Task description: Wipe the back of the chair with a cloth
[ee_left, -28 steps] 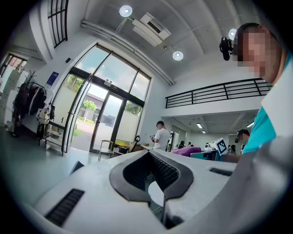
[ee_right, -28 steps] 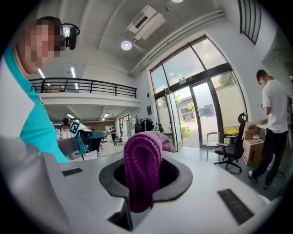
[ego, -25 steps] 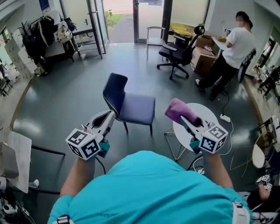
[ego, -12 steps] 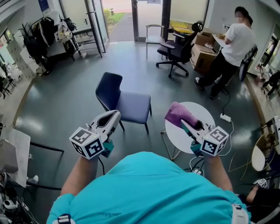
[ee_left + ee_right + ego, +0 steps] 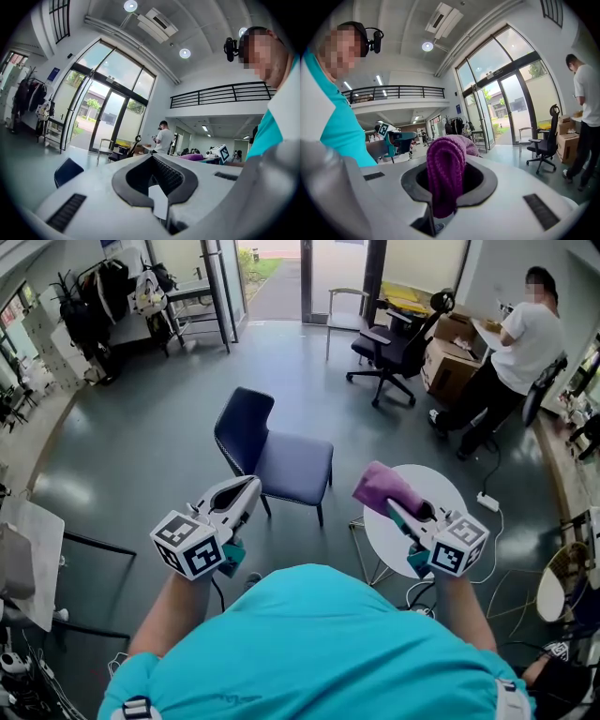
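Across the grey floor (image 5: 141,456), the chair (image 5: 291,465) stands mid-frame, apart from the right gripper (image 5: 398,510) pinching the purple cloth (image 5: 380,484) and the empty, pressed-together left gripper (image 5: 246,491): likely the approach, with the cloth to meet the chair's back next.

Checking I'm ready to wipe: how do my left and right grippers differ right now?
The right gripper is shut on the cloth; the left gripper is shut, empty. In the head view the left points toward the chair, the right shows over the table. Both are held out in front, touching neither.
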`<state>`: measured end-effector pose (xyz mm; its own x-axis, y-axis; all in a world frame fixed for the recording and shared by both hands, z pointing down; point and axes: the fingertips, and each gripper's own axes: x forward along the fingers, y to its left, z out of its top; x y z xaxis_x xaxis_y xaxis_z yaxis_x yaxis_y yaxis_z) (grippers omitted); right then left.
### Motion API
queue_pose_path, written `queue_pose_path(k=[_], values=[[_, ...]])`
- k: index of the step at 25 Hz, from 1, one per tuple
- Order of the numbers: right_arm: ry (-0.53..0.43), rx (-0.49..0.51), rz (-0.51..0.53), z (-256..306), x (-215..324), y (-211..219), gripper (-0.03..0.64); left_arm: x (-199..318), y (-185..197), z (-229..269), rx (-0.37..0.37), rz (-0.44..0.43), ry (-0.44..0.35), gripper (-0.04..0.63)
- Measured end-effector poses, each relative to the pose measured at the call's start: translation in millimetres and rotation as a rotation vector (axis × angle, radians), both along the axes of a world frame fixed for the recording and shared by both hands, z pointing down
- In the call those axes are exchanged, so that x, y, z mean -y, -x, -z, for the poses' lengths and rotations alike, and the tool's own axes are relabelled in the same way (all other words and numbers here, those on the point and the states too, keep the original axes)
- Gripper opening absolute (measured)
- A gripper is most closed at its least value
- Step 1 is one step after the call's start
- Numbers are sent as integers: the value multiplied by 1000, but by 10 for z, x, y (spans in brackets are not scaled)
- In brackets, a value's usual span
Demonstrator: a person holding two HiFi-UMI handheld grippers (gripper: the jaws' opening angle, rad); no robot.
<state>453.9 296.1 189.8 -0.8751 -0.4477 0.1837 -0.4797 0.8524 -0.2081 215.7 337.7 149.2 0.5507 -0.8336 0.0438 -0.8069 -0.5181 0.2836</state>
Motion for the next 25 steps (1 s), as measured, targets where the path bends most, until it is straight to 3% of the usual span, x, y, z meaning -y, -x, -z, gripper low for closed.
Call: queue_pose_path(k=[15, 25], values=[[-34, -32, -108, 149, 773, 1831, 74, 912, 1953, 89, 21, -86, -55, 3], [8, -51, -153, 77, 1263, 2478, 74, 1321, 2779, 11, 41, -87, -33, 3]])
